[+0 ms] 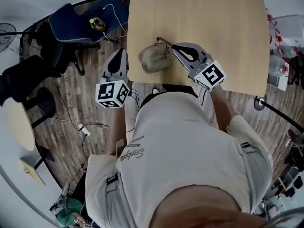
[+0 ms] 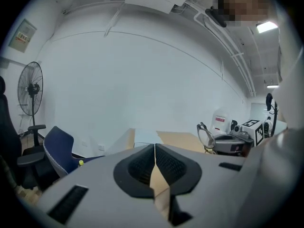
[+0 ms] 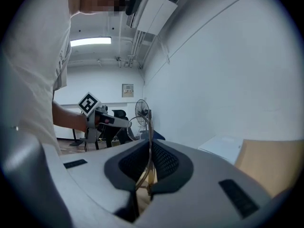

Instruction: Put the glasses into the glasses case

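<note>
Wire-rimmed glasses at pale oval case
Right claw pinches them, left claw closed empty; next, lower inside.

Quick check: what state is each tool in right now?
Left tool: closed, nothing between its jaws.
Right tool: closed on the glasses.

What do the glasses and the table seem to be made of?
Glasses: probably thin metal wire, gold-toned and slightly shiny, with clear lenses, since the background shows through them. Table: looks like light wood or a wood-look laminate, matt, with an even pale tan top; the pictures cannot settle which.
</note>
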A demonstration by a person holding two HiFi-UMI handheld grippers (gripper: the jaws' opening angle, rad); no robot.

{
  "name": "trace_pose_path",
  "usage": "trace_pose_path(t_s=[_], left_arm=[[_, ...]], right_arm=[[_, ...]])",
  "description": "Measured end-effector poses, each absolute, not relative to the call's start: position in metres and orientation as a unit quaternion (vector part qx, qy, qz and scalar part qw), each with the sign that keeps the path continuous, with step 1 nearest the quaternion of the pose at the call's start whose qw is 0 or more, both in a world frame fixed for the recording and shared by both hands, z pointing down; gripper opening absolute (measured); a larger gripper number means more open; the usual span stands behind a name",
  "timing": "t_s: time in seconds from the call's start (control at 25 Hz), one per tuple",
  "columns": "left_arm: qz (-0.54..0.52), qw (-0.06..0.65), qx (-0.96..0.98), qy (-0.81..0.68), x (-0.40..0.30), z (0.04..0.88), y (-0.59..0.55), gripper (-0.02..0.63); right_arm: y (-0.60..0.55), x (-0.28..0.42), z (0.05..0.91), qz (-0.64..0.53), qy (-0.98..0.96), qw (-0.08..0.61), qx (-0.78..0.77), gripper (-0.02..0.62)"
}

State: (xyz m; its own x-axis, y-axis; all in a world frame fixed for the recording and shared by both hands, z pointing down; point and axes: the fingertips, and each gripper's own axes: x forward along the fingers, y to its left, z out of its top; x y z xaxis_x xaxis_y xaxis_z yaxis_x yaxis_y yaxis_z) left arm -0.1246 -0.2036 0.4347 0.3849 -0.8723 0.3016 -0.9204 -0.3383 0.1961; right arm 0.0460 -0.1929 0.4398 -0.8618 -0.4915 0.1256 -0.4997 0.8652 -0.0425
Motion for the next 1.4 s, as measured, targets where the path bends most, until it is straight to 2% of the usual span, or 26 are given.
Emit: trace_pose_path(t_s=[0.76,0.92,1.2,1.4], left_arm=[[0.085,0.188,0.788,-0.580,-0.132,0.457,-0.251,0.017],[0.078,0.188,0.794,-0.572,-0.143,0.459,-0.253,0.017],[0.070,0.201,0.807,-0.551,-0.147,0.474,-0.251,0.017],[0.063,0.205,0.814,-0.540,-0.147,0.480,-0.247,0.017]], right_arm=[[-0.212,0.013,0.518,0.050,-0.979,0.150,0.129,0.011],[-0.205,-0.003,0.531,0.029,-0.975,0.196,0.106,0.011],[-0.182,-0.011,0.573,-0.030,-0.943,0.329,0.036,0.011],[-0.169,-0.016,0.603,-0.040,-0.927,0.373,0.005,0.011]])
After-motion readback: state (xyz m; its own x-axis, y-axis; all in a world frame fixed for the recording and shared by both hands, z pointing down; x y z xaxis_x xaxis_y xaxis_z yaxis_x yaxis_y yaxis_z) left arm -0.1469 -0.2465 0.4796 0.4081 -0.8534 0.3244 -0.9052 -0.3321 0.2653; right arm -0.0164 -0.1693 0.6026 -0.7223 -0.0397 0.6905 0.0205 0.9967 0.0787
